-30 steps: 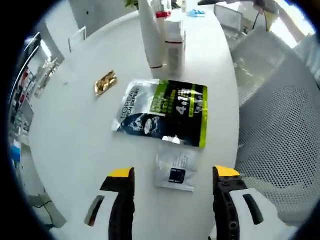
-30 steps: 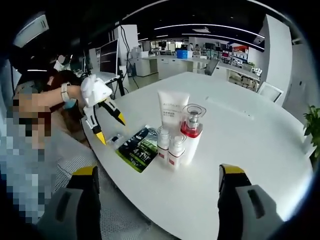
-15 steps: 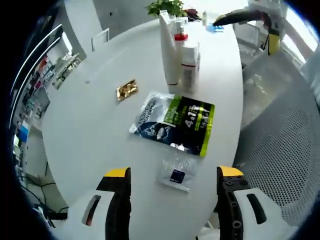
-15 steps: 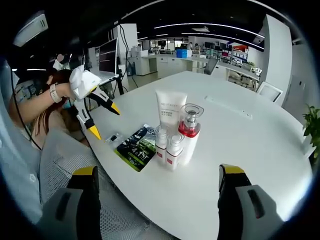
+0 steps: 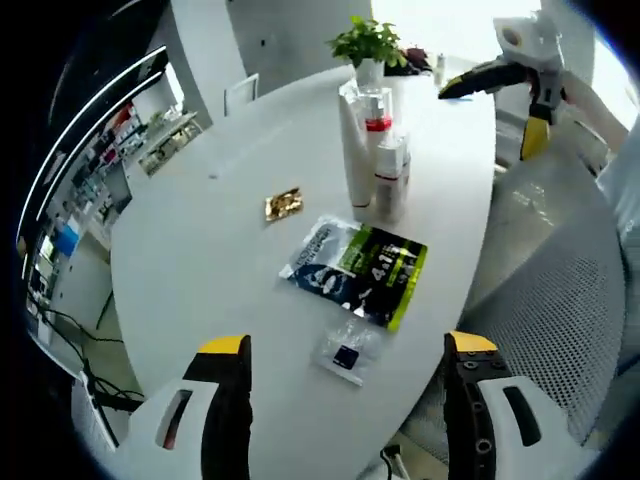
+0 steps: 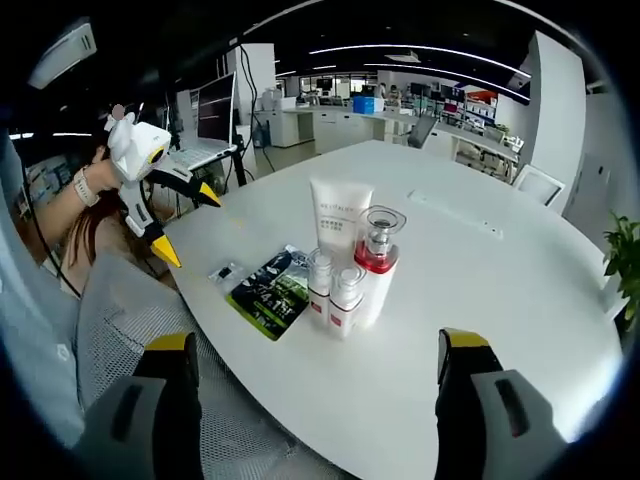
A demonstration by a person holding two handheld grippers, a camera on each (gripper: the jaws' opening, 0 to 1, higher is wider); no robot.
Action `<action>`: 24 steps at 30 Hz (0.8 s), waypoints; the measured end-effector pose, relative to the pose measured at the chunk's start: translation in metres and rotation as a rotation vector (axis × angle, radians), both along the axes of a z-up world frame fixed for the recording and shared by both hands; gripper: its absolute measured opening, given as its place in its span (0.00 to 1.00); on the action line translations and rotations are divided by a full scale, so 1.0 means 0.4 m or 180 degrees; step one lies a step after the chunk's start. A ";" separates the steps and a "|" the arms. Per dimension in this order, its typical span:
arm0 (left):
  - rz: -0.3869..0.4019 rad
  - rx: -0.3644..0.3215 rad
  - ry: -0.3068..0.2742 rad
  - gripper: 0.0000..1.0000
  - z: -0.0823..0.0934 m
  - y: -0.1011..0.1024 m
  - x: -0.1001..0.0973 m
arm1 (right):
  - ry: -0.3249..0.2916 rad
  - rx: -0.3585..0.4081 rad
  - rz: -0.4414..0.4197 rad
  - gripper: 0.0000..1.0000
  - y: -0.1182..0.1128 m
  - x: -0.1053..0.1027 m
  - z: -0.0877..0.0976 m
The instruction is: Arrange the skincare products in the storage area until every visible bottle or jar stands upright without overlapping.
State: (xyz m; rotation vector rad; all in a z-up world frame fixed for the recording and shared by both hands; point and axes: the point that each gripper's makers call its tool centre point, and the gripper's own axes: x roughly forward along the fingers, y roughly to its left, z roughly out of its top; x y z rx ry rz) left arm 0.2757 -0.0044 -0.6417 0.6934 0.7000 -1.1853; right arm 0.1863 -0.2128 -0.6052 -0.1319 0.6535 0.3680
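Looking along the left gripper (image 5: 340, 375), its jaws stand spread and empty above the desk (image 5: 190, 260). A clear sachet (image 5: 347, 351) lies between them, a green pouch (image 5: 355, 270) beyond, a gold packet (image 5: 284, 204) to one side, and the bottles (image 5: 378, 165) cluster upright near the plant (image 5: 367, 42). Compared with a second ago, this gripper has pulled back and up, so more of the desk shows.

From the right gripper (image 6: 310, 390), jaws likewise spread and empty, the tube (image 6: 338, 228), pump bottle (image 6: 377, 265) and two small bottles (image 6: 333, 292) stand upright, close together. The left gripper (image 6: 160, 215) has withdrawn off the edge. Probably the arrangement is finished.
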 end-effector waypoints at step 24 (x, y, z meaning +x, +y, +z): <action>0.0168 -0.0463 0.0005 0.97 0.065 -0.003 -0.026 | -0.0013 -0.0032 0.0036 1.00 0.007 -0.002 0.008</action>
